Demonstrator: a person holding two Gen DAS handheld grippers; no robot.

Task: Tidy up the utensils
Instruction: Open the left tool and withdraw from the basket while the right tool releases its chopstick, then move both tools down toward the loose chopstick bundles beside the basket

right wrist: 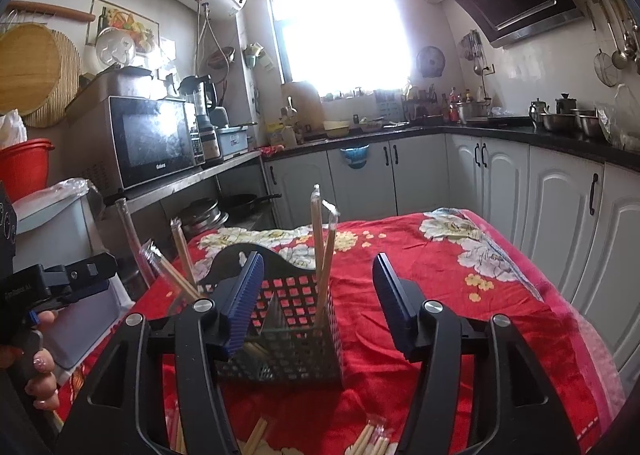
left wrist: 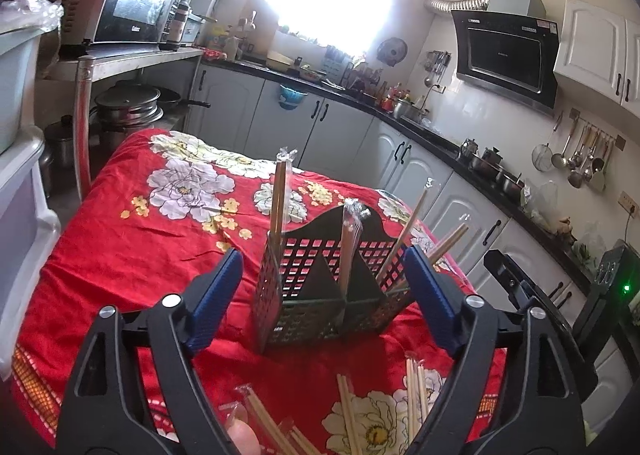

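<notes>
A black perforated utensil holder (left wrist: 328,287) (right wrist: 296,339) with several compartments stands on the red floral tablecloth. Wrapped chopstick pairs (left wrist: 278,195) (right wrist: 322,247) stand upright or lean in its compartments. More wrapped chopsticks (left wrist: 352,411) (right wrist: 372,439) lie loose on the cloth near the front edge. My left gripper (left wrist: 324,279) is open, its blue pads on either side of the holder with nothing pressed between them. My right gripper (right wrist: 318,295) is open too, just in front of the holder's right end, and holds nothing.
The table (right wrist: 480,275) fills the foreground, with white cabinets (right wrist: 560,215) to its right. A microwave (right wrist: 156,139) sits on a shelf to the left. A hand (right wrist: 40,375) holding the other gripper shows at the left edge. A plastic bin (left wrist: 16,95) stands left.
</notes>
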